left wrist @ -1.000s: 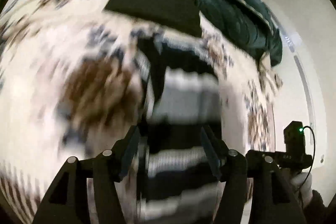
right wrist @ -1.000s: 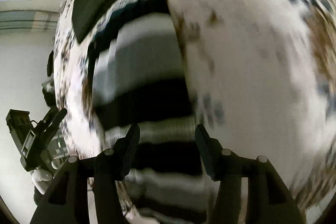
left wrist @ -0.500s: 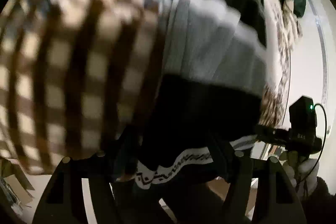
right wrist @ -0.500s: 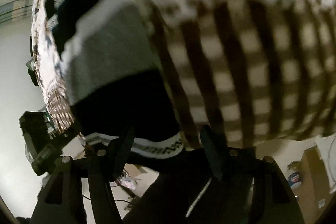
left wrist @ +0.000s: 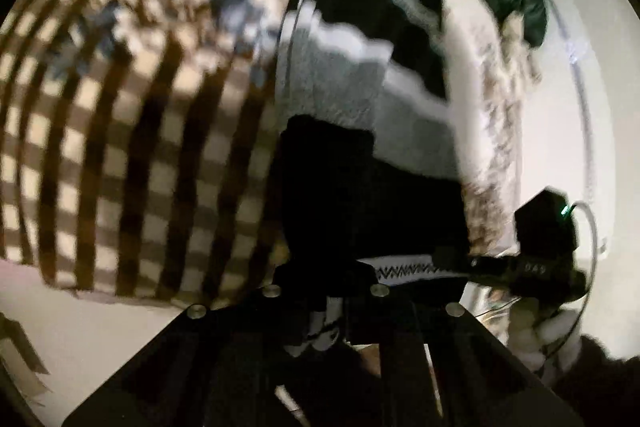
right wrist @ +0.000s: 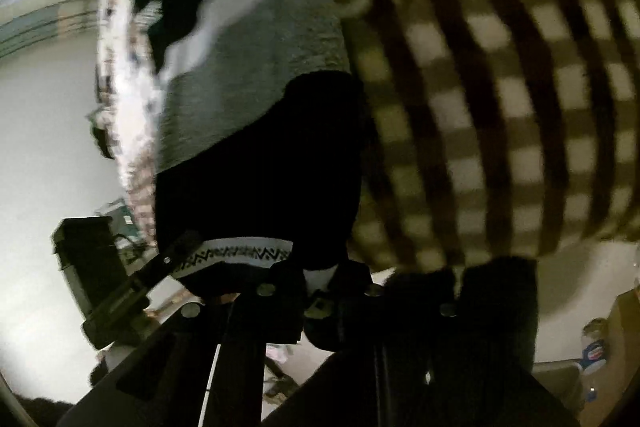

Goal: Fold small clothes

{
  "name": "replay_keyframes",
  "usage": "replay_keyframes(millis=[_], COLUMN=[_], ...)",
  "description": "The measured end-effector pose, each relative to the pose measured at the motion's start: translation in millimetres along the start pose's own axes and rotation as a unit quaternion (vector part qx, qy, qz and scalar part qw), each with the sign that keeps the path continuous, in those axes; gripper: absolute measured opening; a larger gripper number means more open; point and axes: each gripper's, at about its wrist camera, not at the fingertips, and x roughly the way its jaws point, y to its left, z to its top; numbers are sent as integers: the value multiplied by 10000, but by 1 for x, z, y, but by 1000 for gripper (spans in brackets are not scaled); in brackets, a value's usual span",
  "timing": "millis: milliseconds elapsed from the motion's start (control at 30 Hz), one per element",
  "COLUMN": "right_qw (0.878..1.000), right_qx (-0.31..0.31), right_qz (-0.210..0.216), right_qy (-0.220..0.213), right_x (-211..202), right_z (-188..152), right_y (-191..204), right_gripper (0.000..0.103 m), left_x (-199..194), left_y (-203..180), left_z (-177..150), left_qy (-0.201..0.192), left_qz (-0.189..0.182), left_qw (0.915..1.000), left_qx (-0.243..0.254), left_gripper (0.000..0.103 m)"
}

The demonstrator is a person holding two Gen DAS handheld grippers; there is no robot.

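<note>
The striped sweater [left wrist: 360, 131] lies on a cloth-covered worktop [left wrist: 120, 155], its near hem hanging off the edge. The left gripper [left wrist: 324, 307] and the right gripper [right wrist: 320, 291] each have their fingers closed together on that hem, at its two near corners. The risk, as I judge it, is an uneven lift: thick knit could slip from one grip, or the tablecloth could drag along and skew the fold.

The striped sweater [left wrist: 360, 115] is knitted cloth, its grey band nubbly and matt, its hem trimmed with a woven zigzag. The checked bedcover [right wrist: 500, 99] looks like soft matt fabric. Both grippers' bodies are matt black plastic with shiny metal screws [left wrist: 272, 291].
</note>
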Motion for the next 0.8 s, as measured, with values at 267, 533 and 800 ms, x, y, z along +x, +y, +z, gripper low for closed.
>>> replay_keyframes(millis=[267,533,800], right_qw=[9920,9730,9686], right_qx=[-140,-504,-495], right_qz=[1027,1493,1372], right_qy=[-717,-1689,-2013], right_x=[-107,-180,-179], right_z=[11,139,342], right_y=[61,138,188], right_gripper=[11,11,11], left_x=[-83,-89,-15], left_y=[-45,-83,-70], left_z=[60,206,400], left_qy=[-921,-1694,-1768], left_qz=[-1116,-1523,-1190], left_qw=[9890,9735,9760], left_qx=[-309,-202,-436], left_gripper=[9,9,15])
